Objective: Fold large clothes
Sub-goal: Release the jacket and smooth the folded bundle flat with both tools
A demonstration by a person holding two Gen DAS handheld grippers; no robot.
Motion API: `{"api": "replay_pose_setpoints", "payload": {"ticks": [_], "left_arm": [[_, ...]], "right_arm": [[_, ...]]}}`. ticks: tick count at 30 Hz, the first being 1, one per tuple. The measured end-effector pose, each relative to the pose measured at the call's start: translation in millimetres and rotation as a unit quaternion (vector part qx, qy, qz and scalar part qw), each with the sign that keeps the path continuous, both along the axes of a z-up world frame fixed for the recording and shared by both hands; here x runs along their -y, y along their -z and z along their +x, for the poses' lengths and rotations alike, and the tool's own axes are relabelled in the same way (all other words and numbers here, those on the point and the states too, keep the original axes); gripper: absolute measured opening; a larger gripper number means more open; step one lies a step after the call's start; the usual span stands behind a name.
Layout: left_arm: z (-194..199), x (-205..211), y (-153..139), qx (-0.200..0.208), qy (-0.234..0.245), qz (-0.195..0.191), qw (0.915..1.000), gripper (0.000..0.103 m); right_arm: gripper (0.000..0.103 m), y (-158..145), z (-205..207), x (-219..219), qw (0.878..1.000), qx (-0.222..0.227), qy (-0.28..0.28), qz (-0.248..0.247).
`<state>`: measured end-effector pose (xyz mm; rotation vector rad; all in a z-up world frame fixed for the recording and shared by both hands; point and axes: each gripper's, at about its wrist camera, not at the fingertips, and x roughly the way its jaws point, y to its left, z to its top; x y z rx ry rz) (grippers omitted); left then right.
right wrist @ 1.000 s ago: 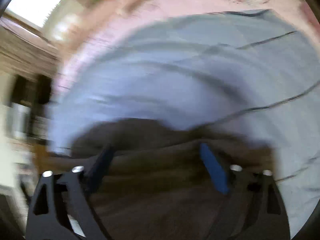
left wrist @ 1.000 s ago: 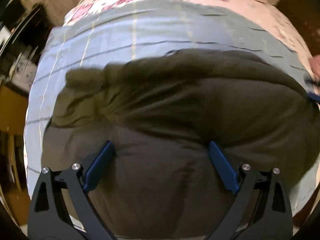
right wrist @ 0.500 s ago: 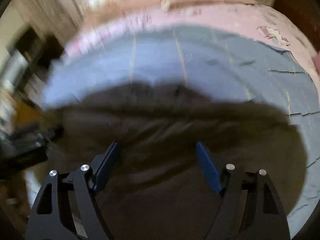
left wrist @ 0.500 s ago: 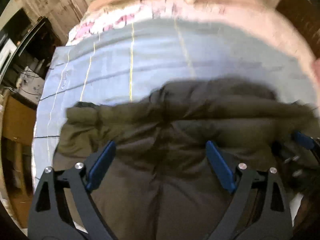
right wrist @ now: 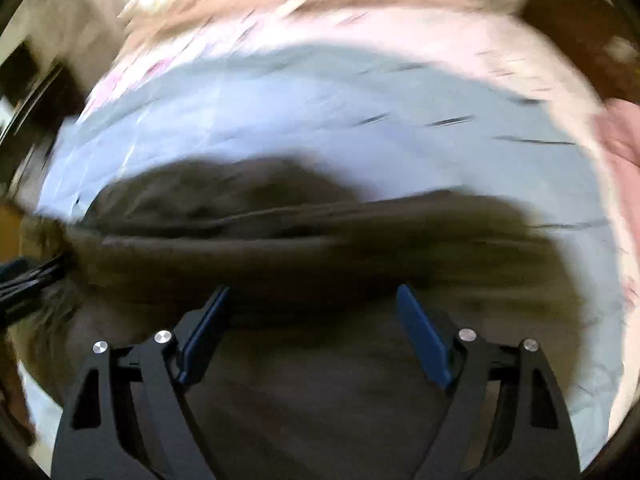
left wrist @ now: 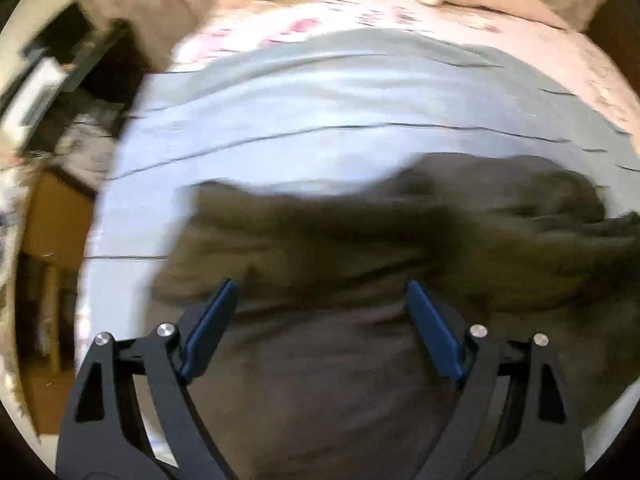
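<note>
One dark olive-brown fabric garment (left wrist: 360, 320), bunched across the lower frame on a pale blue lined bedsheet (left wrist: 300, 120). Left gripper (left wrist: 320, 320) and right gripper (right wrist: 312, 320) are held wide apart, grasping nothing. Folding is judged incomplete.

1. My left tongs (left wrist: 320, 322) have matte black arms with triangular cut-outs.
2. Two round silver screws sit on each arm.
3. The finger pads (left wrist: 210, 330) are flat and dark blue.
4. My right tongs (right wrist: 312, 326) look the same: black frame, silver screws, blue pads (right wrist: 422, 340).
</note>
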<state>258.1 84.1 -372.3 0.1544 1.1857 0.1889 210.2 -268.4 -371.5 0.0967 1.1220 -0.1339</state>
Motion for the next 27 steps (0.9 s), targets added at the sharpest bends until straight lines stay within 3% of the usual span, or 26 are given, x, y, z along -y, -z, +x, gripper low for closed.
{"api": "replay_pose_setpoints", "payload": {"ticks": [3,4,5,6,7,8,9,10,12,15,19,21,25,27], "left_arm": [[-10.0,-50.7,33.2,-0.039,-0.042,0.034,0.9978,0.089],[-12.7,-66.1,45.1,-0.046,-0.05,0.025,0.9974,0.093],[-13.4,-75.1,53.9,-0.053,-0.056,0.023,0.9967,0.101],[-12.3,-78.6,57.2,-0.058,-0.061,0.021,0.9962,0.101],[-12.0,-79.4,56.3,-0.061,-0.066,0.018,0.9958,0.101],[-13.8,-76.9,48.4,-0.057,-0.074,0.018,0.9954,0.094],[-15.1,-73.6,37.8,-0.051,-0.077,0.011,0.9957,0.08],[-19.2,-68.9,26.7,-0.044,-0.078,-0.005,0.996,0.077],[-36.2,-55.2,0.1,-0.014,-0.073,-0.041,0.9964,0.079],[-66.3,-26.5,-14.3,0.004,-0.048,-0.037,0.9982,0.08],[-78.7,-15.4,22.6,-0.038,-0.044,0.004,0.9983,0.083],[-76.1,-23.2,40.7,-0.064,-0.057,-0.012,0.9963,0.085],[-67.6,-29.9,6.9,-0.03,-0.07,-0.067,0.9949,0.085],[-56.2,-27.4,-6.3,-0.012,-0.077,-0.083,0.9935,0.089]], "right_arm": [[0.084,34.5,-14.5,57.5,0.997,-0.052,0.055,-0.032],[0.086,52.3,-17.5,70.1,0.996,-0.066,0.055,-0.025],[0.093,63.9,-18.6,74.8,0.996,-0.075,0.051,-0.016],[0.097,70.2,-18.6,76.3,0.995,-0.082,0.049,-0.015],[0.097,68.3,-17.2,74.1,0.995,-0.084,0.05,-0.019],[0.095,59.7,-17.1,70.9,0.995,-0.08,0.057,-0.025],[0.089,47.0,-17.3,68.1,0.995,-0.068,0.065,-0.029],[0.088,28.2,-24.8,60.5,0.997,-0.042,0.069,-0.019],[0.088,2.2,-41.6,41.5,0.998,-0.001,0.056,0.016],[0.088,-7.5,-74.0,-9.8,0.998,0.005,0.016,0.063],[0.089,47.0,-82.4,-46.9,0.997,-0.066,-0.01,0.041],[0.091,64.8,-77.4,-49.7,0.993,-0.104,-0.016,0.047],[0.087,30.7,-76.4,-43.4,0.995,-0.061,-0.012,0.072],[0.087,-0.9,-69.2,-40.1,0.998,-0.006,-0.012,0.066]]}}
